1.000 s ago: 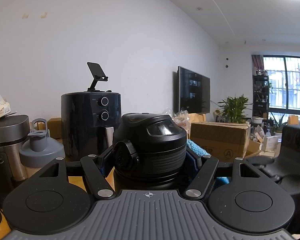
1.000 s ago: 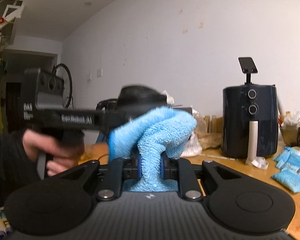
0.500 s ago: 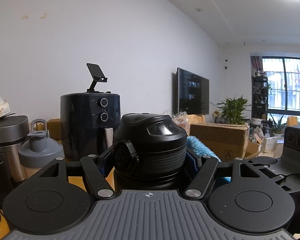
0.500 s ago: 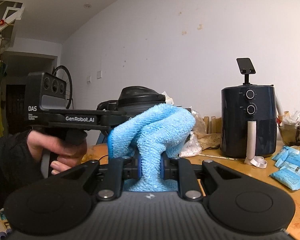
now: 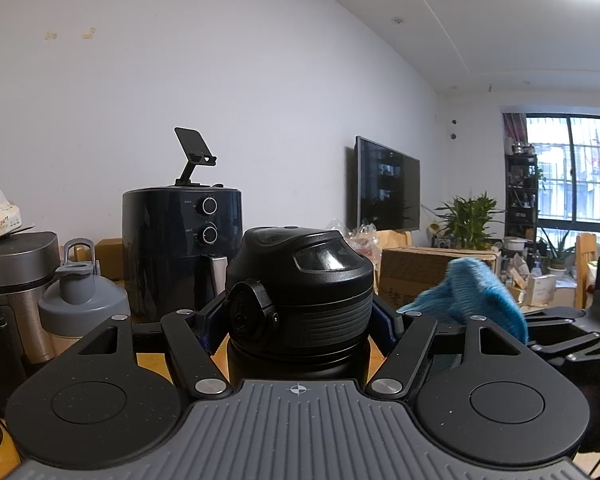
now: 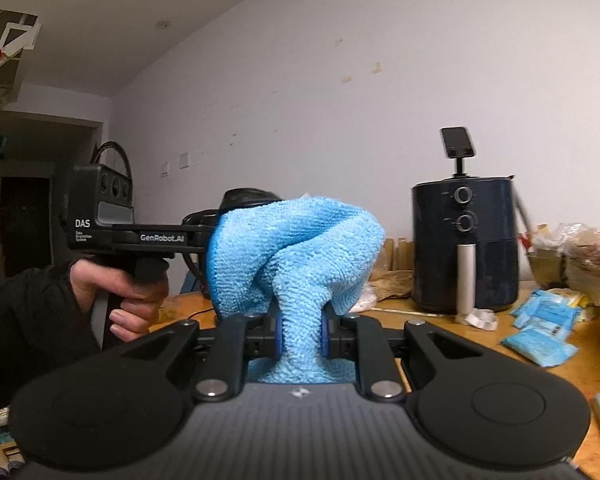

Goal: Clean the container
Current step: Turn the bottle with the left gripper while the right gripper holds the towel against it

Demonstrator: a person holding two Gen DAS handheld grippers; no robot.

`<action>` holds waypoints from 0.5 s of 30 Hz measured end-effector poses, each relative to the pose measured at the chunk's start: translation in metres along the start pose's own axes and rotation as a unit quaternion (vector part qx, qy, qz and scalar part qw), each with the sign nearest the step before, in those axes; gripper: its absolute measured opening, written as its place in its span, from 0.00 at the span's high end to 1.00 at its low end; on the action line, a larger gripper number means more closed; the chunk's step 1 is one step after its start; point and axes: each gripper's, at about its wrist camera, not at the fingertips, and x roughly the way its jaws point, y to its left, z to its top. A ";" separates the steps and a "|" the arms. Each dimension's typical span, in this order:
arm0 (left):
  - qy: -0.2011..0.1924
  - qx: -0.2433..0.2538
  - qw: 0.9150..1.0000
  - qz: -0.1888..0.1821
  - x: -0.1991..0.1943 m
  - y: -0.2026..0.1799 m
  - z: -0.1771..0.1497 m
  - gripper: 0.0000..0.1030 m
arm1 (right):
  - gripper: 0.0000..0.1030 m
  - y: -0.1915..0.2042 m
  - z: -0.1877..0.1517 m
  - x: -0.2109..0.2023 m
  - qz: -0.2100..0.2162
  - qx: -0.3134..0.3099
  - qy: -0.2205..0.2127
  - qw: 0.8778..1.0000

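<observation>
- We are holding the black container [image 5: 300, 300] upright in our left tongs [image 5: 298, 320], whose blue pads are pressing on its ribbed collar from both sides; its domed lid with a round side button is filling the middle of the left wrist view, above the wooden desk [image 5: 148, 360].
- We are keeping a blue microfibre cloth [image 6: 296, 256] pinched between the narrow pads of our right tongs [image 6: 300, 336], and its bunched upper fold is billowing above them.
- In the right wrist view the cloth is sitting right in front of the container [image 6: 248, 198], so only the top of the lid is peeking over it; we cannot tell whether cloth and container are touching.
- From the left wrist view the cloth [image 5: 476, 296] is showing just to the right of the container, with the body of the right gripper behind it at the picture's edge.
- Our left hand [image 6: 120, 292], in a dark sleeve, is gripping the handle of the left gripper at the left of the right wrist view.
- Behind the container a dark air fryer [image 5: 182, 252] is standing against the wall, carrying a phone stand [image 5: 194, 156] on top.
- Left of it a grey-lidded shaker bottle [image 5: 82, 304] and a steel appliance [image 5: 16, 280] are crowding the desk's edge.
- Blue packets [image 6: 540, 328] are lying on the desk to the right of the fryer.
- Farther off, a cardboard box [image 5: 420, 276], a wall television [image 5: 388, 188] and a potted plant [image 5: 468, 216] are standing before the window.
</observation>
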 end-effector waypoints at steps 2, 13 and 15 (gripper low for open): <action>0.000 0.000 1.000 0.000 -0.001 0.000 0.000 0.34 | 0.88 -0.003 0.000 -0.007 -0.005 0.001 -0.001 1.000; -0.006 -0.002 1.000 0.005 -0.002 -0.002 0.000 0.34 | 0.87 -0.011 -0.007 -0.025 -0.026 -0.004 0.010 1.000; -0.011 0.000 1.000 0.007 -0.003 -0.003 -0.001 0.34 | 0.87 -0.011 -0.008 -0.025 -0.026 -0.004 0.011 1.000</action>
